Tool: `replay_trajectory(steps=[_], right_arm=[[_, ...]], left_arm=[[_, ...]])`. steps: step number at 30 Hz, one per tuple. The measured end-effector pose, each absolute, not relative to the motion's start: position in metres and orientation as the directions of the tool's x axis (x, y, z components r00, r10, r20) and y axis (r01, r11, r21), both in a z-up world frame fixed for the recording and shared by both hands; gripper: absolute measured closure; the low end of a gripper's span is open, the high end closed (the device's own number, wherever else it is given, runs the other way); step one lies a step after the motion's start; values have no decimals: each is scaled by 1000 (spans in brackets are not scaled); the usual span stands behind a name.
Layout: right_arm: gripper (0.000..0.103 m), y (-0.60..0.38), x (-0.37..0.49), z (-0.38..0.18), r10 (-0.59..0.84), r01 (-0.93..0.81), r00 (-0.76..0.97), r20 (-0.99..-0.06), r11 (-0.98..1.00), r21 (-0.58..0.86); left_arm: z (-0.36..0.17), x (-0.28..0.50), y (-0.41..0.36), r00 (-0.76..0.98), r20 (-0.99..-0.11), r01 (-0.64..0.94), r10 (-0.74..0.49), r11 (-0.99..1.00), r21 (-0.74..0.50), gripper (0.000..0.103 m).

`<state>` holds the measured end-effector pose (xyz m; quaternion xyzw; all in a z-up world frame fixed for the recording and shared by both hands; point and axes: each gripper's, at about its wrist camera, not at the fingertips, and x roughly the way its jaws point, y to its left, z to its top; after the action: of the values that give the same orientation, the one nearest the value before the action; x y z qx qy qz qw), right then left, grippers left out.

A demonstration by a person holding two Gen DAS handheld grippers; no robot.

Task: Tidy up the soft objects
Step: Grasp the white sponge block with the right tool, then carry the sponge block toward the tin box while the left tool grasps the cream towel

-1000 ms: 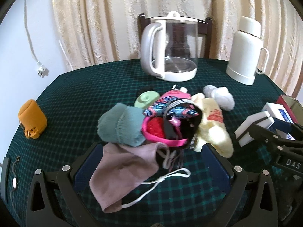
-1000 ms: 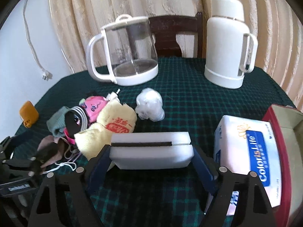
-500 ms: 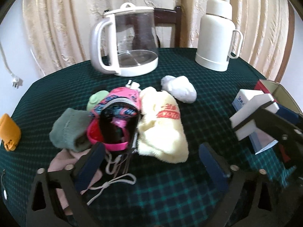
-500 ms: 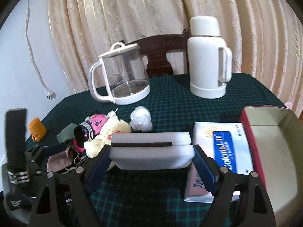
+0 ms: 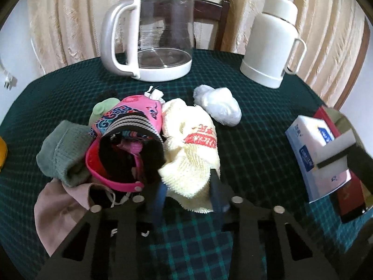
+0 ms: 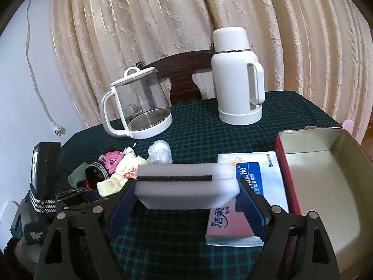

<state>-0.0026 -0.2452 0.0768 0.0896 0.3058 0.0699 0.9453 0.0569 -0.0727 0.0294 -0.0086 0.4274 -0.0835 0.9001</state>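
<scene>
So the left tool (image 5: 186, 192) has just been closing on the fluffy pale-yellow towel (image 5: 190, 154) (lift straight, avoid snagging neighbours); right tool (image 6: 186, 199) grips the white foam sponge (image 6: 186, 186).

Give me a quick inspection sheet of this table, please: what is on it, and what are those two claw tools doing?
Surface: round table, green checked cloth.
Job's things: heap of soft items; yellow towel; white sponge; open red box.
Clutter: glass kettle, white flask, tissue pack, white plastic wad.
Grippers: left gripper has just been closing on the towel's near edge; right gripper holds the sponge.
Cables: plug and cord hanging on the wall.
Surroundings: curtain, dark chair.
</scene>
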Motion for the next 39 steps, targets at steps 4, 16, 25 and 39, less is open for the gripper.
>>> replay_trajectory(steps=[4,16,25,39], right_arm=[[15,-249,-6,77,181,-68,807,-563,974,215],[15,-277,-24,84,133,3,834,-535,970,244],[15,-294,-33,88,103,40,847,-521,966,254],[15,-323,-43,91,33,118,862,-506,958,263]], left_arm=[[34,53,-62,621,-761,121,-187,982,-143,76],[57,17,-73,651,-724,190,-230,972,-138,77],[55,-7,-70,651,-729,188,-211,975,-115,27],[71,-17,-90,727,-655,255,-204,967,-17,25]])
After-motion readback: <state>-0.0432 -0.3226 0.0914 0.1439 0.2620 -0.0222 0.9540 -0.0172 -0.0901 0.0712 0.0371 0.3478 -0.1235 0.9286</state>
